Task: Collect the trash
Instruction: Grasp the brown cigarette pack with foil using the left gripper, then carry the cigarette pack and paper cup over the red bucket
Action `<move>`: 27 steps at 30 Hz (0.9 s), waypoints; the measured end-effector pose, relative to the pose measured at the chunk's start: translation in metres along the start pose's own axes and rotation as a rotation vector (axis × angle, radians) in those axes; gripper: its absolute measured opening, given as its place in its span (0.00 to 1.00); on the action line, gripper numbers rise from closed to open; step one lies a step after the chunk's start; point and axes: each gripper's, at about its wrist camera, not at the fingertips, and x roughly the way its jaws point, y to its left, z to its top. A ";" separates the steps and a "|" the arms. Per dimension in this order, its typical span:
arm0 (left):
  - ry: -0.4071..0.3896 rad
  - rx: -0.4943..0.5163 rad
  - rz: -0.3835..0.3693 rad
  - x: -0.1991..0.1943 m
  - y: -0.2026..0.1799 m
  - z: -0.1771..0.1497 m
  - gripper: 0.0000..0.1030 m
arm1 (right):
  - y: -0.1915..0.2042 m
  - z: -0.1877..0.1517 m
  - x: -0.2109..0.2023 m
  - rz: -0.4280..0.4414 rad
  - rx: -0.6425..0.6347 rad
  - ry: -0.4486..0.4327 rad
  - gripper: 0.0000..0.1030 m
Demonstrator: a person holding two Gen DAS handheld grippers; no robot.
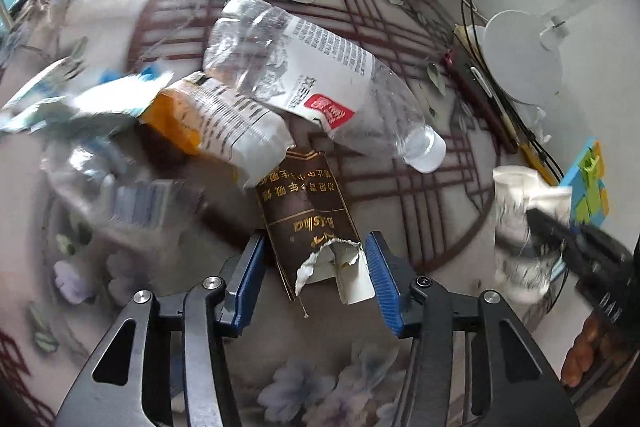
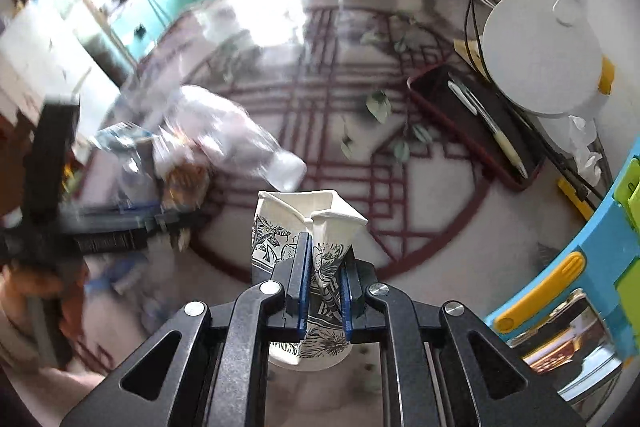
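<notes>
Left gripper (image 1: 316, 267) straddles the torn end of a brown cigarette pack (image 1: 308, 215) that lies flat on the patterned table (image 1: 400, 155). Its blue pads (image 1: 382, 279) stand on either side of the ragged white paper, the right one touching or just beside it, the left one apart from the pack's edge; a firm pinch cannot be made out. The pack's long axis runs straight away from the jaws, torn end nearest the camera.

Just beyond its far end lies a crumpled white and orange wrapper (image 1: 224, 123), and behind that a clear plastic bottle (image 1: 316, 83) on its side, white cap pointing to the lower right, base to the upper left. Blurred blue and white litter (image 1: 80, 107) sits at the left.

Right gripper (image 2: 324, 267) is pressed together on a crushed paper cup (image 2: 308, 227) with black printed drawings, lifted off the table, open mouth pointing away from the camera. Nothing shows inside it.

Further right, a dark red tray (image 2: 516, 183) holds a pen (image 2: 492, 127), beside a round white disc (image 2: 540, 55).
</notes>
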 end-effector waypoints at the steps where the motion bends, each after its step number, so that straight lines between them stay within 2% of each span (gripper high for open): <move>1: -0.007 0.003 -0.003 -0.007 0.003 -0.004 0.47 | 0.004 0.002 0.001 0.010 0.006 -0.007 0.10; 6: -0.027 0.019 -0.015 -0.029 0.008 -0.020 0.47 | 0.026 0.010 0.005 0.046 0.006 -0.029 0.10; 10: -0.078 0.000 -0.022 -0.053 0.016 -0.033 0.47 | 0.042 0.011 0.005 0.069 -0.002 -0.038 0.10; 16: -0.165 -0.045 0.012 -0.082 0.032 -0.044 0.47 | 0.063 0.011 0.005 0.122 -0.008 -0.059 0.10; 27: -0.237 -0.150 0.075 -0.111 0.080 -0.070 0.48 | 0.117 0.007 0.004 0.203 -0.069 -0.061 0.10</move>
